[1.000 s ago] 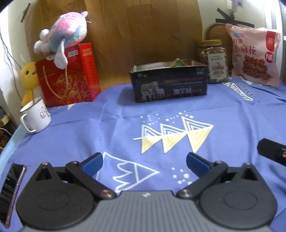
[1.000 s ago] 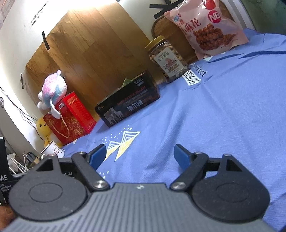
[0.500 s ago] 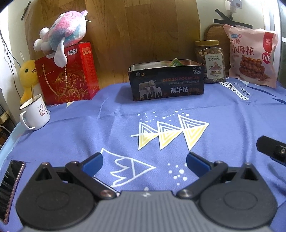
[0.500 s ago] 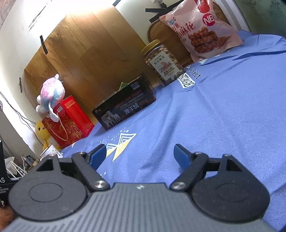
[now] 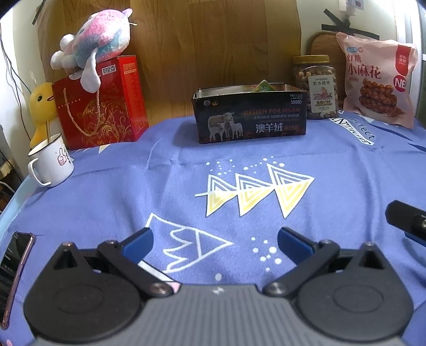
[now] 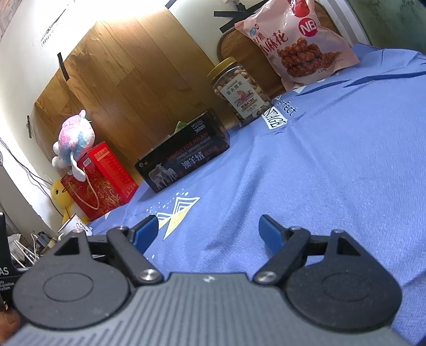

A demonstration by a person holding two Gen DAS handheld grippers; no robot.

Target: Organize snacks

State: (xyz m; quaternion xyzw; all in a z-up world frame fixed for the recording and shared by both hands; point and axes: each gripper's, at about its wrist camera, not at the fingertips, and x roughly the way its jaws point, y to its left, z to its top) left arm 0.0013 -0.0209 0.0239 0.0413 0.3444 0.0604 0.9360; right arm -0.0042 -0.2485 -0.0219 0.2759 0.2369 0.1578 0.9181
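Standing upright: nut jar (image 5: 315, 86), beside tin (image 5: 250, 114).

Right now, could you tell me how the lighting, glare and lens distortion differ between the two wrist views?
Left wrist view: even, dim indoor light, no glare; fisheye bends the blue tablecloth edge and darkens the corners; the nut jar label is slightly soft. Right wrist view: tilted, the white wall top left is blown out, and the wooden board shows a bright sheen.

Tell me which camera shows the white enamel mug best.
The left wrist view: the white enamel mug shows whole, with handle and thumbs-up print. The right wrist view catches only its rim, behind that claw's linkage.
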